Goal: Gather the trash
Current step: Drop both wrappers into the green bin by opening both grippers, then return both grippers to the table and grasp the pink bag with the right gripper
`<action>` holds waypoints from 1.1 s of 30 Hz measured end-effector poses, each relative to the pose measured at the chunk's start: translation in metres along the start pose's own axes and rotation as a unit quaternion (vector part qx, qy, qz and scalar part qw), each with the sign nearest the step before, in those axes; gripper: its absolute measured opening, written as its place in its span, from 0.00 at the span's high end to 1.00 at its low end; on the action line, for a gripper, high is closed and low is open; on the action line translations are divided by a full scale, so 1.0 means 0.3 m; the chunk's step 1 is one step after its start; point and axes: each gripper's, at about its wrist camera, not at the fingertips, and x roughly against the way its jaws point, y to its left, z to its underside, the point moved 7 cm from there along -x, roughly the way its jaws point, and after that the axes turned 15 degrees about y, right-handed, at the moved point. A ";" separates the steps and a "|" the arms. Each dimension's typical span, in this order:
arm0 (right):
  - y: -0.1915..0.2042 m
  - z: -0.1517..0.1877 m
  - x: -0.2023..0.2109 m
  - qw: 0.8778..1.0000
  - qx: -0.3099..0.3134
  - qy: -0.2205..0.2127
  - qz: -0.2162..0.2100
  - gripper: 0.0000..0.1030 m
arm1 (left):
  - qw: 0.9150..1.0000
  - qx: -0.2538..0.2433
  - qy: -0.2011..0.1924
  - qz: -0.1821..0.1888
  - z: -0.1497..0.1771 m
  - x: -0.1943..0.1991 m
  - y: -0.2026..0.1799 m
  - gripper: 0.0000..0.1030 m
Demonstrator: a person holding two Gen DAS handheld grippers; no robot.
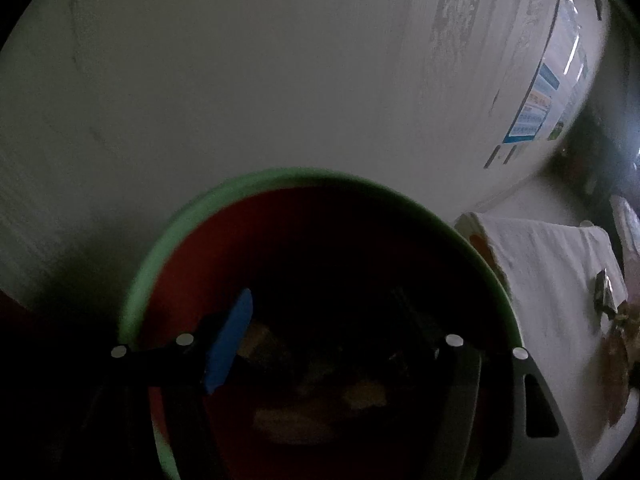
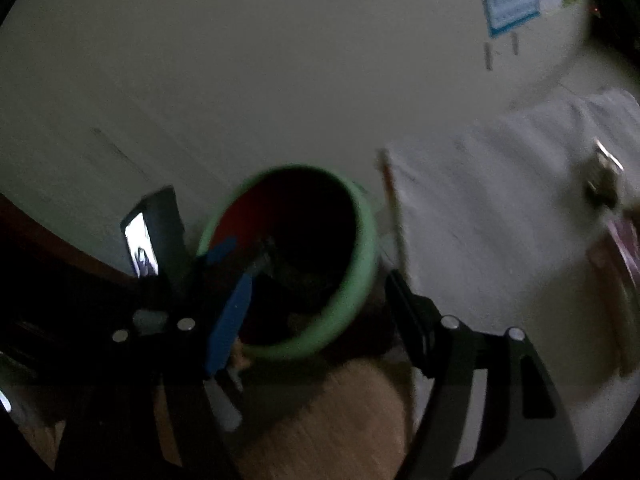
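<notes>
Since the lighting is pretty dim, take this with a grain of salt, but the biggest thing around is the pale wall (image 1: 240,80) filling most of both views, with a blue-bordered poster (image 1: 536,108) up at 2 o'clock whose print is way too small and blurry to read, so no brands or writing I can make out anywhere. Next down is the counter (image 1: 540,264) covered in a white cloth over at 3 o'clock, and it's got some brownish scraps (image 1: 618,356) and a small dark-and-shiny item (image 1: 604,292) on it, which I'd guess is trash not yet picked up. Then the trash bin (image 1: 280,216), red inside with a green rim, sits dead centre in the left view; a few pale crumpled bits (image 1: 364,394) lie in its dark bottom, so I'd say the job is partly done. The left claw (image 1: 320,320) hangs right over the bin mouth, spread wide with nothing I can see between the fingers. The right claw (image 2: 320,292) is spread too, gripping nothing, straddling the bin from 6 o'clock.
</notes>
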 end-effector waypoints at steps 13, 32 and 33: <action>-0.187 0.208 0.070 0.998 -0.067 0.010 0.005 0.32 | 0.999 0.039 -0.025 0.025 -0.009 0.013 -0.050 0.31; -0.407 0.242 0.159 0.992 -0.099 -0.019 0.080 0.26 | 0.999 0.030 0.005 0.023 0.062 0.050 -0.043 0.22; -0.465 0.244 0.184 0.988 -0.104 -0.024 0.109 0.26 | 0.999 0.025 0.010 0.023 0.071 0.064 -0.050 0.22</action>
